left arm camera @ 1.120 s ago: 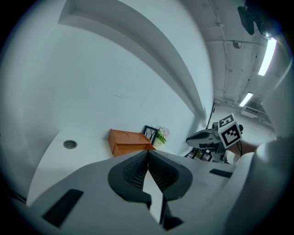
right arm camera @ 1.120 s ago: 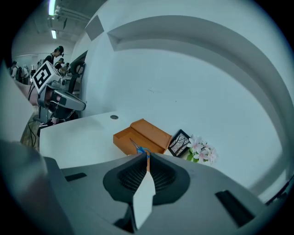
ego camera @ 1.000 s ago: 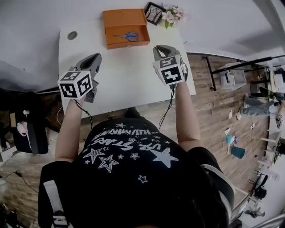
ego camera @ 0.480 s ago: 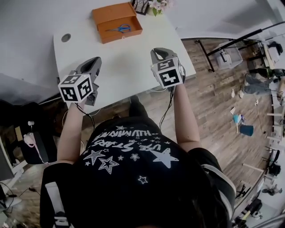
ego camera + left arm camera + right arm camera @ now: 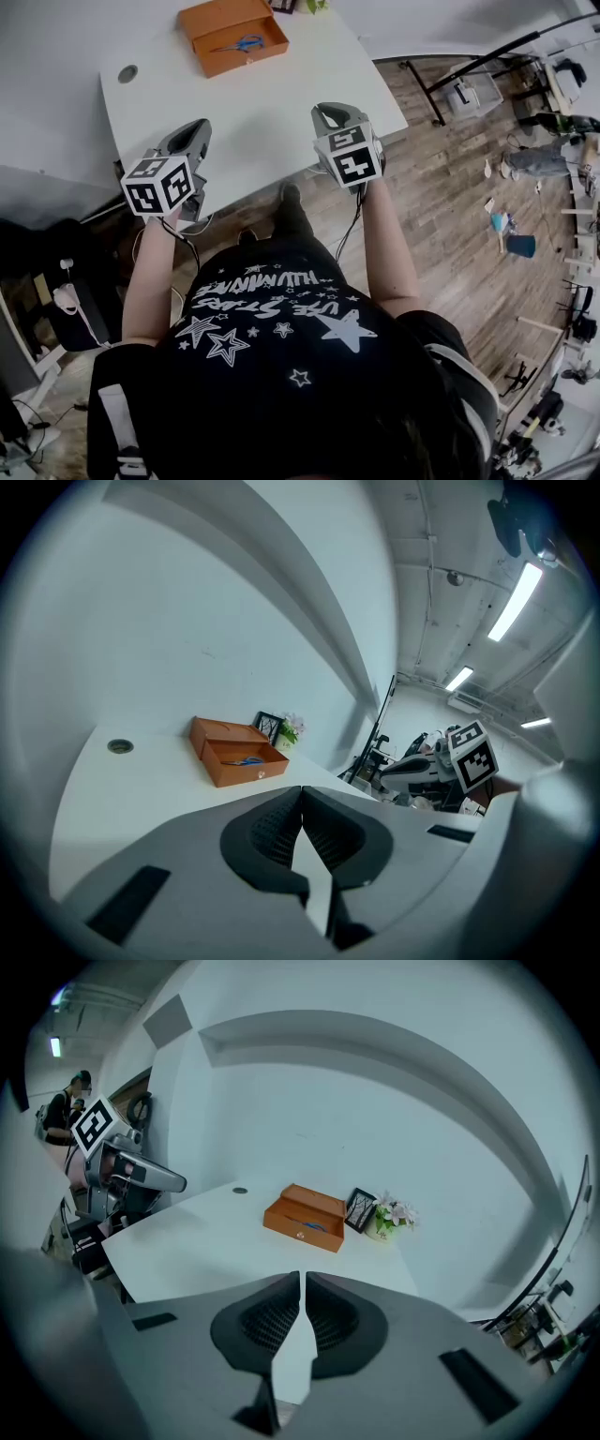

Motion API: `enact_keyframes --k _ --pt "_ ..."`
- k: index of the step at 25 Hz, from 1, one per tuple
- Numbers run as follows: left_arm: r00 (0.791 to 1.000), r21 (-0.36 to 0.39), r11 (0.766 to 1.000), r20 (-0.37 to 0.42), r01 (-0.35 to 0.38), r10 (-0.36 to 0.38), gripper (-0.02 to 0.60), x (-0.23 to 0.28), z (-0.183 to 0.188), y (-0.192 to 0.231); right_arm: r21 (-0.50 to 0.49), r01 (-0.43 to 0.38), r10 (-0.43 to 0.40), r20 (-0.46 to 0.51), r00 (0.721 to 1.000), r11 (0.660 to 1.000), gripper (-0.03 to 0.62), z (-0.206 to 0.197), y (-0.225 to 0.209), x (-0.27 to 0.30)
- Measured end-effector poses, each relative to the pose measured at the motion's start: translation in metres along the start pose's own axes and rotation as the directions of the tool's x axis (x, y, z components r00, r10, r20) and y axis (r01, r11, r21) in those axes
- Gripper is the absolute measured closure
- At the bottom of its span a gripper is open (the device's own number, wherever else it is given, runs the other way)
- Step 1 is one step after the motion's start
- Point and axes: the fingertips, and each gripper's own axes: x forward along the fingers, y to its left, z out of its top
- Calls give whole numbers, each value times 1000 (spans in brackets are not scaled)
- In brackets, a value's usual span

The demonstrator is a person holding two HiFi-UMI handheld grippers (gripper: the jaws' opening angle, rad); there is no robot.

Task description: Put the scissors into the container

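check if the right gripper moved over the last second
Yes. The right gripper has drawn back toward the person, away from the open orange box; its marker cube now overhangs the white table's near edge.

Grey plastic left hand-held gripper (image 5: 194,129), black-and-white marker cube at its rear: held out ahead of the torso, jaws pressed together. Grey plastic right hand-held gripper (image 5: 329,112): alongside, well apart from the first, jaws likewise together. Bare left forearm (image 5: 150,277) and bare right forearm (image 5: 387,248): extended forward, roughly parallel.
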Motion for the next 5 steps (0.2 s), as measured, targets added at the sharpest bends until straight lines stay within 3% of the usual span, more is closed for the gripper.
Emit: enact_keyframes --k 5 --pt "1000 -19 1000 -23 8 -8 561 -6 -14 0 7 -1 1 3 1000 1000 540 1 11 -2"
